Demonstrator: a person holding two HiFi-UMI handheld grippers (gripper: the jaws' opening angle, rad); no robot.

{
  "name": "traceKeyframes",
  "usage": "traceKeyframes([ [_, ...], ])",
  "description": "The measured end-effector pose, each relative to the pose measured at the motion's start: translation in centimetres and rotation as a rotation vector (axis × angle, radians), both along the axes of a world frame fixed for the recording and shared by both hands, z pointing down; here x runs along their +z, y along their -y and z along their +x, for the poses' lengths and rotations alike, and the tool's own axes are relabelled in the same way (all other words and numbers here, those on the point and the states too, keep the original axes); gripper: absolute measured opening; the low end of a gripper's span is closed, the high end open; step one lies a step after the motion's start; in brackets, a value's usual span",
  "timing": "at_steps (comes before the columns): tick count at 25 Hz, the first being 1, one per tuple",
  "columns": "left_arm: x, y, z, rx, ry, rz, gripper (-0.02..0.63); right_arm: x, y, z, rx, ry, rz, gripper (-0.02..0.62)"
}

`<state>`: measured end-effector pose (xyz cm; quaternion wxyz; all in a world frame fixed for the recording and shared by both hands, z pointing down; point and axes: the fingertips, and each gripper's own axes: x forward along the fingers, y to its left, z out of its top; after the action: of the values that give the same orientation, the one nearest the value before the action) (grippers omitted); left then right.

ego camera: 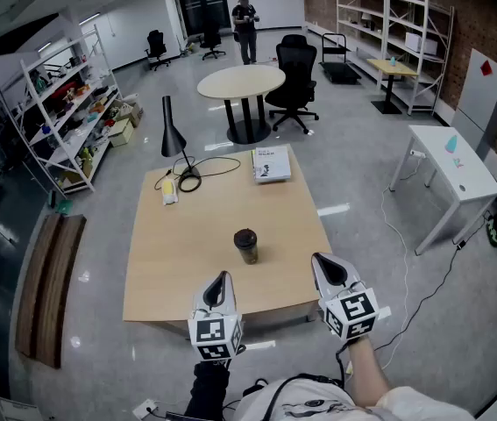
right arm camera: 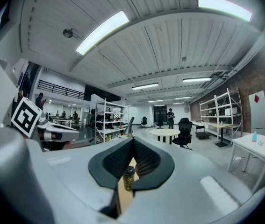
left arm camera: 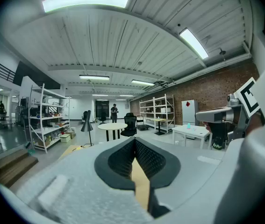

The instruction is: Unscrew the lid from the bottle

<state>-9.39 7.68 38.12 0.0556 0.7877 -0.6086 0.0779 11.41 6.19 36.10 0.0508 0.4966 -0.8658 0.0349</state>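
The left tongs (ego camera: pixel 221 279) and right tongs (ego camera: pixel 322 262) are both closed, empty, just nearer than the capped bottle (ego camera: pixel 246 246) on the worktop (ego camera: pixel 187 244).

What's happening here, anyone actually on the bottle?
Not yet. A person holds a gripper in each hand above the near edge of the wooden table. The left gripper and the right gripper both have their fingers shut with nothing between them. The bottle stands upright near the middle of the table, ahead of both grippers, with its dark lid on. Neither gripper touches it, so the unscrewing has not begun.
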Motion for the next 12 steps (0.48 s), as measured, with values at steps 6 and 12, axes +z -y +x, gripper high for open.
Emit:
traceKeyframes([
  [6, -0.3, 0.7, 2.0, 0.014, 0.001, 0.013, 0.002, -0.2, 0.6, 1.4, -0.016, 0.003, 0.018, 0.002],
  [12, 1.5, 0.7, 3.5, 0.005, 0.006, -0.029, 0.003, 0.3, 0.1, 2.8, -0.036, 0.028, 0.018, 0.003],
])
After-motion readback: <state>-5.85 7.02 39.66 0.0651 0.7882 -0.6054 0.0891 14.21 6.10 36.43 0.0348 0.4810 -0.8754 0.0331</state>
